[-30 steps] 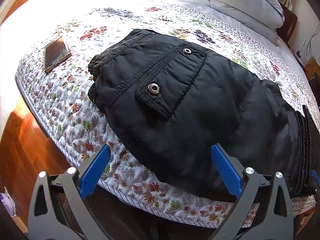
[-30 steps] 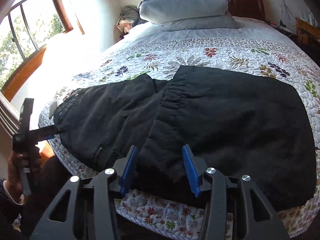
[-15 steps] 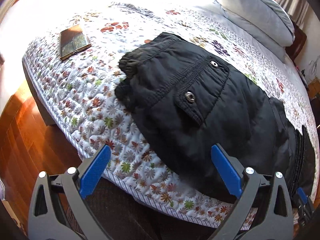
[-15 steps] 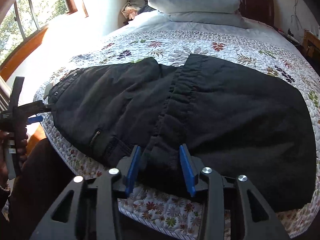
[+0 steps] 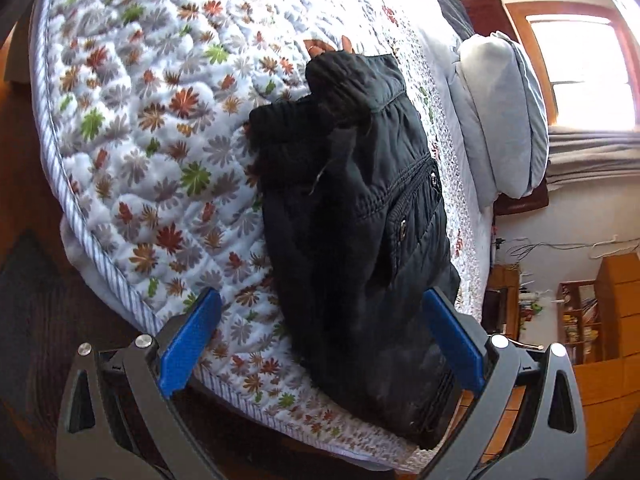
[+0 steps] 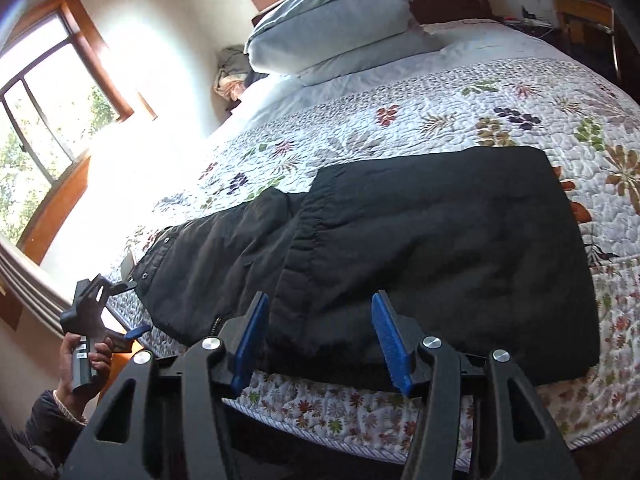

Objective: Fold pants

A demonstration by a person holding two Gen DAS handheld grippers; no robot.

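Observation:
Black pants (image 6: 420,256) lie folded on the floral quilt (image 6: 440,112), the leg part doubled over the waist part with its snap pocket (image 5: 404,216). My right gripper (image 6: 320,344) hovers at the bed's near edge. It is open, with the pants' near edge showing between its blue pads (image 6: 390,340) and not pinched. My left gripper (image 5: 320,340) is open wide over the bed's edge, looking along the pants from one end with nothing held. In the right wrist view the left gripper (image 6: 96,312) is at the far left, held in a hand (image 6: 86,364).
Two grey pillows (image 6: 332,36) are stacked at the headboard. A small flat grey thing (image 6: 128,266) lies on the quilt beyond the waist end. A window (image 6: 40,120) is on the left wall. Wooden shelves (image 5: 580,320) and wood floor (image 5: 600,396) lie beside the bed.
The right gripper's jaws have widened off the pants' edge and its view has tilted. The left gripper has rolled and swung round to the pants' end; the phone has left its view.

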